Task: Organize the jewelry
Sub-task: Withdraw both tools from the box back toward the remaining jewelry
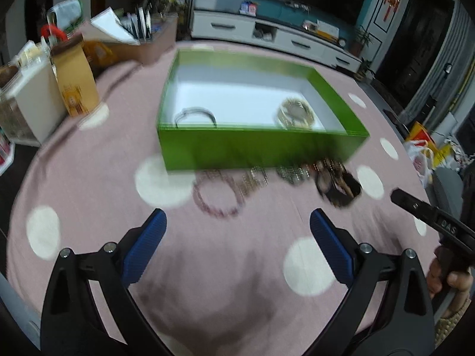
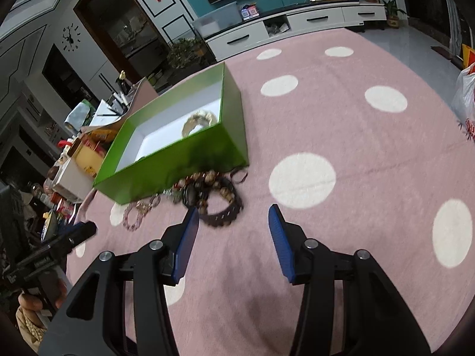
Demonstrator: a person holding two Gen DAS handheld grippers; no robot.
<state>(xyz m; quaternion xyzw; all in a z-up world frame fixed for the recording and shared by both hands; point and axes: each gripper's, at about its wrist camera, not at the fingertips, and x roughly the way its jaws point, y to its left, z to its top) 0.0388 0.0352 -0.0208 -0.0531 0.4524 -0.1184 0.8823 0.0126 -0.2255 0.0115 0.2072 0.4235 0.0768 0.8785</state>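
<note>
Both tongs hang above the pink polka-dot tablecloth with nothing in them: the left tongs stand wide apart, and the right tongs are likewise parted and empty. By my reading this is the pause between picks, with some pieces already boxed and the rest waiting.

Just ahead of the right tongs lies the dark beaded bracelet, nearly touching the left blue pad. Beside it, toward the left, sit the pink bead bracelet and a tangle of smaller chain pieces, all on the cloth and pressed close against the near wall of the green box. Inside the box, on its white floor, rest a dark bangle at the left and a gold piece at the right.

The next move probably calls for lowering one pair of tongs around a single bracelet, closing, then lifting clear of the box's near wall before releasing inside. The crowding matters: pieces overlap, so a grab may drag a neighbour, and the wall leaves little room behind them.

To the right the table is open cloth; to the left, cartons and a brown paper bag crowd the edge. Both views are motion-blurred.
</note>
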